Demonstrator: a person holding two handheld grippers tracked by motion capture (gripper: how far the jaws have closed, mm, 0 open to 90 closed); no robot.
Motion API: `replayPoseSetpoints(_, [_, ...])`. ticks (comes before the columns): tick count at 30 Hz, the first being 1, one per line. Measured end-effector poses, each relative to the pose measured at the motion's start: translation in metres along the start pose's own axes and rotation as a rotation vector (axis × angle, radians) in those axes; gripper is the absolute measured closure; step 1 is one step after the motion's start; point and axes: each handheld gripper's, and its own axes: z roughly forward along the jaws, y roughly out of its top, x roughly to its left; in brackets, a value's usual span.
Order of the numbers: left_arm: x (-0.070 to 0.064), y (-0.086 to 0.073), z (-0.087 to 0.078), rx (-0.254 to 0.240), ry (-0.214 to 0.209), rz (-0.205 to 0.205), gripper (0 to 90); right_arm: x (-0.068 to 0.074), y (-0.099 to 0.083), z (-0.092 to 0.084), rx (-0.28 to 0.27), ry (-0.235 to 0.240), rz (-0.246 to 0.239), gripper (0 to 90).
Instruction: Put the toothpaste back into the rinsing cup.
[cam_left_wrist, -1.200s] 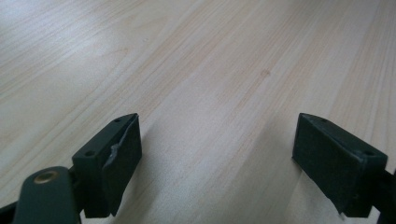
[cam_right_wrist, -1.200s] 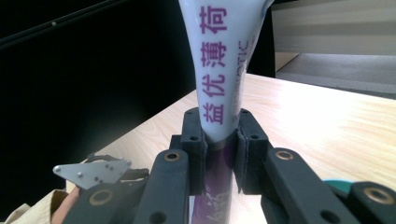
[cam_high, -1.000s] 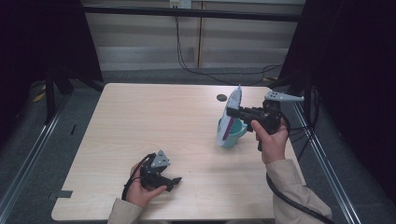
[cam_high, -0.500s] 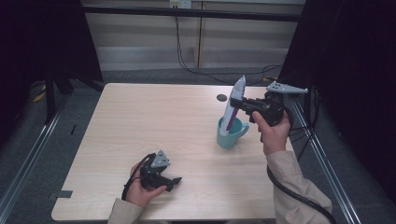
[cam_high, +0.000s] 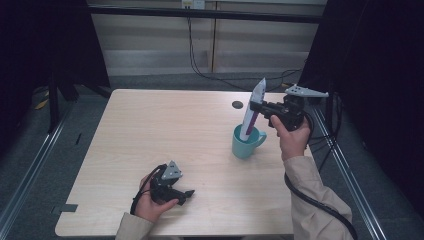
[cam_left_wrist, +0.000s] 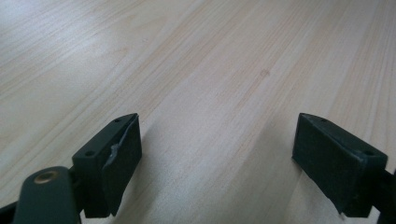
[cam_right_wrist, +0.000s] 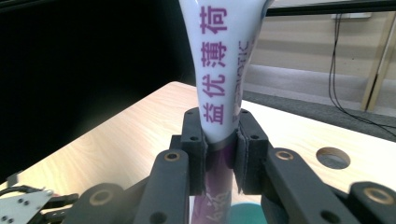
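Note:
A white and purple toothpaste tube (cam_high: 253, 107) stands nearly upright, its lower end inside a teal mug (cam_high: 246, 144) on the right half of the table. My right gripper (cam_high: 257, 106) is shut on the tube's middle, held level from the right. In the right gripper view the pads (cam_right_wrist: 246, 140) squeeze the tube (cam_right_wrist: 219, 70) just above its purple part, with the mug's rim (cam_right_wrist: 245, 213) below. My left gripper (cam_high: 188, 193) rests on the table near the front edge, open. Between its jaws in the left gripper view (cam_left_wrist: 217, 154) lies bare wood.
The light wooden table (cam_high: 165, 125) has a round cable hole (cam_high: 237, 105) behind the mug. Black cables (cam_high: 200, 65) hang at the back wall. Dark curtains and metal floor rails (cam_high: 30, 165) flank the table.
The right gripper has swung the tube from a lean over the mug to nearly upright, its lower end now in the mug. The left gripper has stayed put.

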Motion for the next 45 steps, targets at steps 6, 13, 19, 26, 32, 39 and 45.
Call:
replayPoseSetpoints(6, [0.000,0.000,0.000,0.000,-0.001,0.001,15.5,-0.002,0.001,0.005,0.004,-0.034,-0.019,76.4])
replayPoseSetpoints(13, [0.000,0.000,0.000,-0.002,-0.002,0.004,15.5,-0.008,-0.001,0.007,0.002,-0.065,-0.020,76.4])
replayPoseSetpoints(19, [0.000,0.000,0.000,-0.003,-0.004,0.005,15.6,-0.013,-0.006,0.012,0.009,-0.090,-0.018,76.4])
replayPoseSetpoints(26, [0.000,0.000,0.000,-0.006,-0.007,0.004,15.6,-0.015,-0.011,0.016,0.014,-0.109,-0.021,76.4])
replayPoseSetpoints(32, [-0.001,0.000,0.000,-0.006,-0.009,0.001,15.6,-0.018,-0.016,0.017,0.013,-0.123,-0.016,76.3])
replayPoseSetpoints(39, [0.000,0.000,0.000,-0.004,-0.009,0.002,15.6,-0.021,-0.025,0.019,0.017,-0.137,-0.006,76.3])
replayPoseSetpoints(45, [0.000,0.000,0.000,0.002,-0.011,0.013,15.6,-0.023,-0.030,0.021,0.026,-0.142,-0.003,76.2])
